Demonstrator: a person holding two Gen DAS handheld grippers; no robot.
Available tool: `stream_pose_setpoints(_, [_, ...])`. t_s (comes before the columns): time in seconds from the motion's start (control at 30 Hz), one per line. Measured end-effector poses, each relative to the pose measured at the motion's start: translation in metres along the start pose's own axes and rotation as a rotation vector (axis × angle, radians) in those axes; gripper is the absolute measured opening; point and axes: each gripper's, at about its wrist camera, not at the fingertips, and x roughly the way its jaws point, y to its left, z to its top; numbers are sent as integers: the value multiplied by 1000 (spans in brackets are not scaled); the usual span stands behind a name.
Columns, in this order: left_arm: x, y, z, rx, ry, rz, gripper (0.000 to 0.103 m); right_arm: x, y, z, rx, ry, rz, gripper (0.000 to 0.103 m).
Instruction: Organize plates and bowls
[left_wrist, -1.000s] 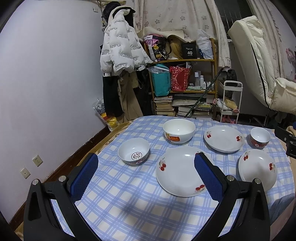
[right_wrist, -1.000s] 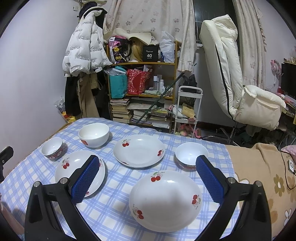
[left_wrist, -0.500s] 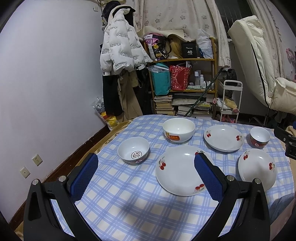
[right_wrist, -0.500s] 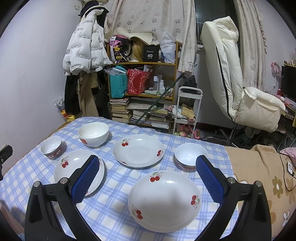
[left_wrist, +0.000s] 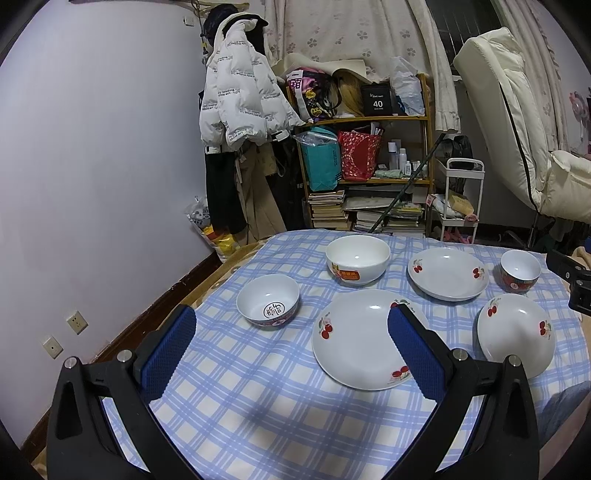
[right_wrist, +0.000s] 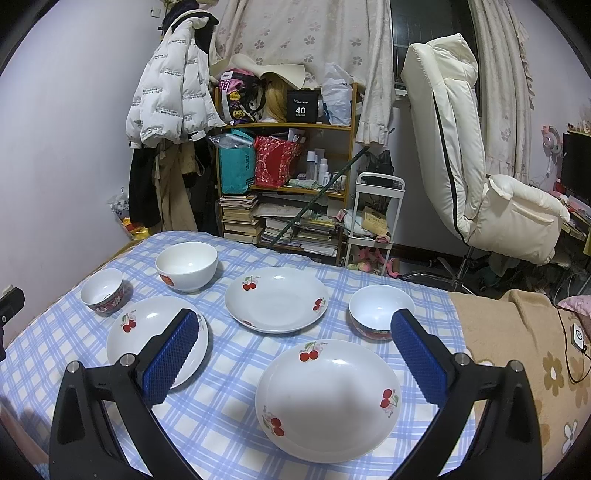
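Three white cherry-print plates and three bowls sit on a blue checked tablecloth (left_wrist: 258, 398). In the left wrist view: a small bowl with a black mark (left_wrist: 267, 305), a large white bowl (left_wrist: 357, 259), a near plate (left_wrist: 364, 338), a far plate (left_wrist: 447, 273), a small red-patterned bowl (left_wrist: 520, 270) and a right plate (left_wrist: 515, 334). My left gripper (left_wrist: 291, 350) is open and empty above the near cloth. My right gripper (right_wrist: 293, 360) is open and empty above the nearest plate (right_wrist: 327, 400); the middle plate (right_wrist: 277, 299) and a small bowl (right_wrist: 380, 312) lie beyond.
A cluttered wooden shelf (left_wrist: 369, 173) with books and bags, a white puffer jacket (left_wrist: 240, 107) and a small white cart (left_wrist: 461, 199) stand behind the table. A cream recliner (right_wrist: 480, 166) is at right. A brown flowered blanket (right_wrist: 517, 350) lies right of the cloth.
Both grippers have drifted slightly; the dishes look a little lower and farther in the views. Nothing was grasped or moved.
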Motion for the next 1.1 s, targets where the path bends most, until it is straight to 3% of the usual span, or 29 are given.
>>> stream_pose_setpoints(1.1, [-2,-1,-2,14,-11,15,102,1,3,0,-4,6,1,103])
